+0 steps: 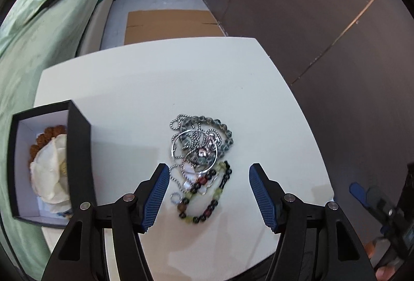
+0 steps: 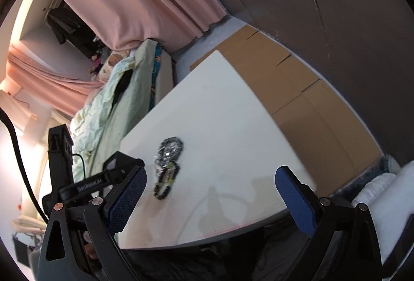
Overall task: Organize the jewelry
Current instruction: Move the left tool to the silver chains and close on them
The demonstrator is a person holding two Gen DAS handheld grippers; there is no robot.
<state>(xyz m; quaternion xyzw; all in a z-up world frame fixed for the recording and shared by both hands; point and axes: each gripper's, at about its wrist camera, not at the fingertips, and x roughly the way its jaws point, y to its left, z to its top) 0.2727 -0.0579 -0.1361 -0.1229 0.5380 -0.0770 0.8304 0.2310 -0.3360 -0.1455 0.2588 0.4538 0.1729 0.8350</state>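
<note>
A tangle of jewelry (image 1: 199, 151) lies mid-table: silver chains, a thin silver hoop (image 1: 178, 141), a grey bead bracelet (image 1: 227, 137) and a multi-coloured bead bracelet (image 1: 207, 203). My left gripper (image 1: 209, 168) points down over the pile's near end. Its blue pads stand apart on either side of the coloured bracelet without touching it. A black box (image 1: 77, 151) at the left holds brown beads (image 1: 49, 133) and a cream cloth (image 1: 51, 172). My right gripper (image 2: 211, 172) is open wide and empty near the table's front edge, right of the pile (image 2: 168, 159).
The white table (image 1: 155, 89) ends close ahead and to the right. Behind it flattened cardboard (image 1: 173, 25) lies on the floor. A bed with a green cover (image 1: 38, 48) runs along the left. One blurred blue finger (image 1: 358, 190) of the right gripper shows at the right edge.
</note>
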